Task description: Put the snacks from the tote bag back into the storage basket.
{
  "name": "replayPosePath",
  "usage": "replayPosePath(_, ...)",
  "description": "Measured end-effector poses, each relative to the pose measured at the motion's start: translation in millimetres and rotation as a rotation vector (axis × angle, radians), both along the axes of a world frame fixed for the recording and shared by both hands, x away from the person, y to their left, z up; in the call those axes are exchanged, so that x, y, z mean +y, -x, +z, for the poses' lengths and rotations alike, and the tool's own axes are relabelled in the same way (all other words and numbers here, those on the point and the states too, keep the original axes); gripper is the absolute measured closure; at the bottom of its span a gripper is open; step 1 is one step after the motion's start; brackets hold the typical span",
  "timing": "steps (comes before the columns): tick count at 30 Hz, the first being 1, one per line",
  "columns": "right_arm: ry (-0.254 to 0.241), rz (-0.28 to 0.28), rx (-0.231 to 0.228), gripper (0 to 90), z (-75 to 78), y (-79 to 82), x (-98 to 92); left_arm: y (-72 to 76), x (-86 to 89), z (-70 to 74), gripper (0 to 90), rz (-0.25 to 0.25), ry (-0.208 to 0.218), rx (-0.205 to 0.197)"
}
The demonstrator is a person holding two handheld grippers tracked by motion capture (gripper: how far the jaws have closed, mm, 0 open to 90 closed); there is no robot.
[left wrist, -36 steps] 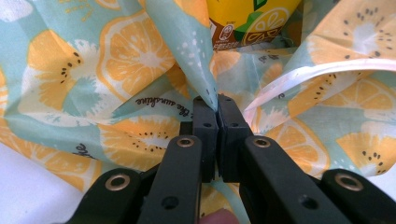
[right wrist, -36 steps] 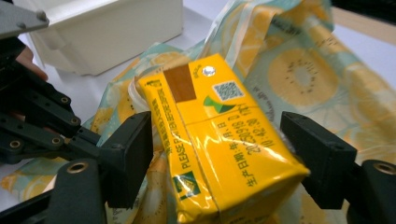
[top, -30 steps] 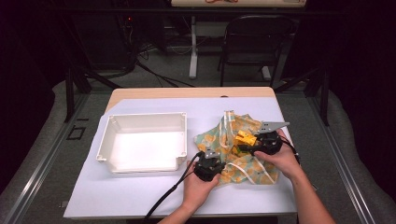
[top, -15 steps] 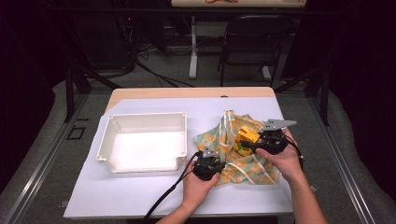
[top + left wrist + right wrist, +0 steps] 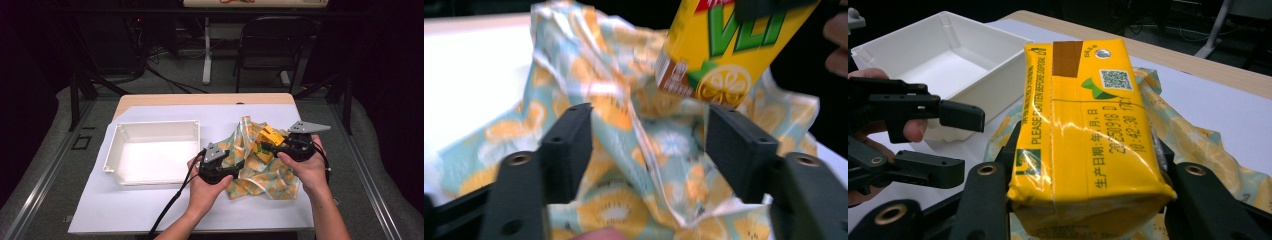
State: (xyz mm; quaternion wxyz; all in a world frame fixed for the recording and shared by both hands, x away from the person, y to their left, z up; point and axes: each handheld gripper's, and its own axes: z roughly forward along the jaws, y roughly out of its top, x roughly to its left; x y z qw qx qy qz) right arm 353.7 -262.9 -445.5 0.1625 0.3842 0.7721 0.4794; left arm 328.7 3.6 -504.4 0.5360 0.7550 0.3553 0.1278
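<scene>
Right claw is clamped on a yellow drink carton, lifted off the table and held above a crumpled plastic bag w/ an orange-slice print on pale blue. In the right gripper view the yellow drink carton sits between the two black jaws, pads pressed on both sides, top face w/ the foil straw hole and QR code turned up toward the camera. The printed bag lies under and behind it.

Left claw has just been opening; jaws now stand apart, roughly halfway. In the left gripper view a raised fold of the bag stands between the jaws, but the pads don't press on it – gap on each side. The carton hangs above and beyond, tilted, lemon-slice graphic and green lettering showing.

High view: both hands are over the right half of the white-covered table, left hand near the front edge, right hand to its right, beside the bag. A white rectangular plastic bin sits on the left part of the table, just beside the left claw, apart from the bag. In the right gripper view the bin is beyond the left claw, whose jaws point toward the carton.
</scene>
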Motion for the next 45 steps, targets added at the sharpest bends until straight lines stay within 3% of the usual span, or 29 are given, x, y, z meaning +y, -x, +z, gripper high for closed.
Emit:
replayPosePath(4,-0.018,-0.004,0.005,52.2,2.1,2.1,5.5,2.8,-6.0,1.4,23.5,-0.032,-0.033,-0.018)
replayPosePath(7,-0.018,-0.005,0.01,52.2,2.8,2.6,9.0,4.9,-10.5,2.4,10.1,-0.025,-0.063,-0.015)
replayPosePath(9,-0.014,0.0,0.017,52.2,3.5,4.0,14.5,6.8,-14.9,4.4,5.0,-0.033,-0.074,-0.035)
replayPosePath(13,-0.012,0.006,0.023,52.2,5.4,6.8,20.6,7.6,-18.9,8.5,1.5,-0.036,-0.081,-0.05)
replayPosePath(25,-0.022,0.004,0.041,52.2,11.9,14.3,33.3,8.8,-31.9,17.7,1.4,-0.062,-0.113,-0.096)
replayPosePath(33,-0.013,0.023,0.038,52.2,12.0,18.0,42.7,3.9,-40.1,17.8,2.6,-0.059,-0.12,-0.093)
replayPosePath(42,-0.002,0.044,0.046,52.1,12.8,21.0,50.5,5.1,-44.5,18.0,12.7,-0.045,-0.123,-0.122)
replayPosePath(45,0.005,0.045,0.058,52.1,10.6,20.8,53.6,7.8,-46.5,16.7,18.2,-0.029,-0.146,-0.139)
